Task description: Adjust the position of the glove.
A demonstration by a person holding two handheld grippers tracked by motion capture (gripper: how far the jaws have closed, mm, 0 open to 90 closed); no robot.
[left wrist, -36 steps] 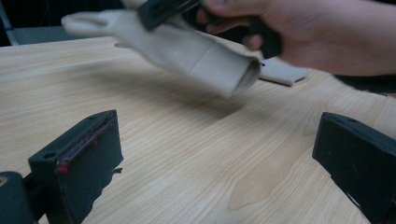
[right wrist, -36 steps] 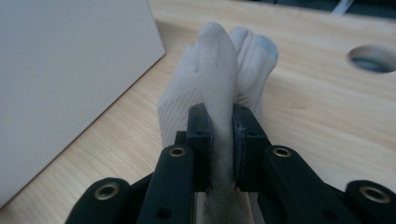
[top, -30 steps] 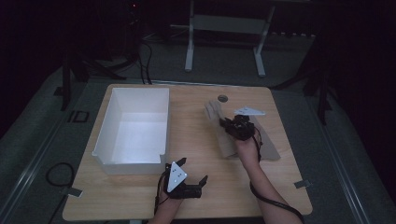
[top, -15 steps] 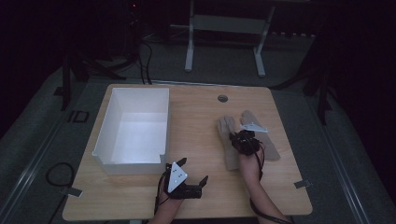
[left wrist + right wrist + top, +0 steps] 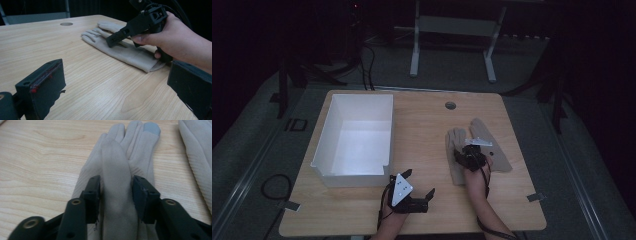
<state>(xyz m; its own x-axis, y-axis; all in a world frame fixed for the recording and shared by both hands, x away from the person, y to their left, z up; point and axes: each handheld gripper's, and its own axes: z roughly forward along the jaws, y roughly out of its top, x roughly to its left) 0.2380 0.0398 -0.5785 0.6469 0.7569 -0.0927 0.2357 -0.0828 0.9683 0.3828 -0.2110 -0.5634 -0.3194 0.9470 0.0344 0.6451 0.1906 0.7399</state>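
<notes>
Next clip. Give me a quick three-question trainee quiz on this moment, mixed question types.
1. True or false: the right tongs pinch a raised fold of the left glove.
2. Which tongs are open above bare wood: A left, B right?
3. What sits on the table's left side?

Key: 1 true. 2 A. 3 A white box.

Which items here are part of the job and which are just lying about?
In the job:
- left glove, a fold of it between the right gripper jaws
- second glove beside it

Lying about:
- white box
- left gripper, open, resting on the table
</notes>
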